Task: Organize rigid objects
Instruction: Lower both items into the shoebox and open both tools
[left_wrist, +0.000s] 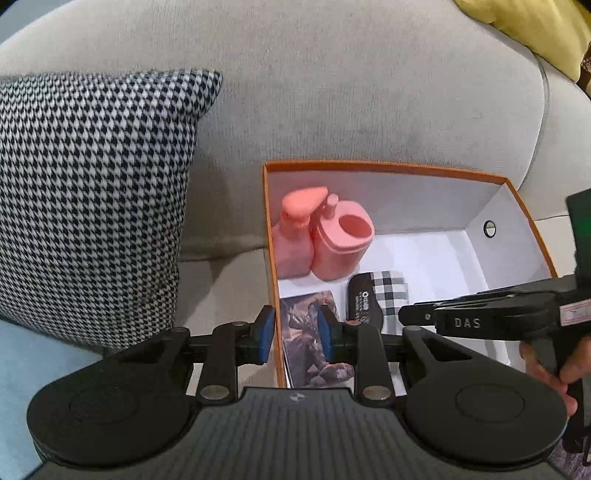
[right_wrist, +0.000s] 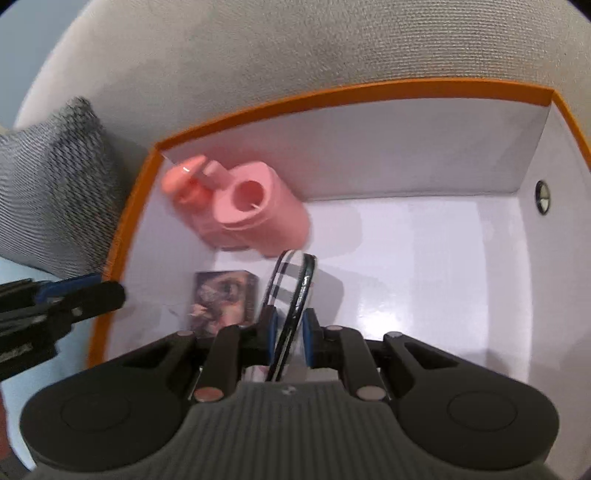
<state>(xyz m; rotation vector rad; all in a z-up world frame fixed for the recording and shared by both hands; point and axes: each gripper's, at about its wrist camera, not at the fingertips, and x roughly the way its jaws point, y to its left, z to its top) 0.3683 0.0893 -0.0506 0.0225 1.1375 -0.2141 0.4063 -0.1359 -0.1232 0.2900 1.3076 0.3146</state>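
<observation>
Grey sofa (left_wrist: 332, 92) fills the bkgd; houndstooth cushion (left_wrist: 92, 192) leans on it at 9 o'clock in left wrist view. Orange box (left_wrist: 388, 168) w/ white inside sits on the seat, open top, just right of the cushion.

In the box's far-left corner, approx 11 o'clock in right wrist view: pink pump bottle (left_wrist: 291, 236) and pink round-mouthed container (left_wrist: 341, 240), both upright, touching each other. Nearer, by the left wall, a small picture-printed box (right_wrist: 221, 299).

Right gripper (right_wrist: 290, 321) is clamped on a flat plaid-and-black case (right_wrist: 291, 291), held on edge inside the box; long axis runs fwd along the fingers, tip pointing 12 o'clock toward the pink container, close to it.

Left gripper (left_wrist: 295, 334) is parted, holding nothing, straddling the box's left wall: left pad outside, right pad inside over the printed box.
</observation>
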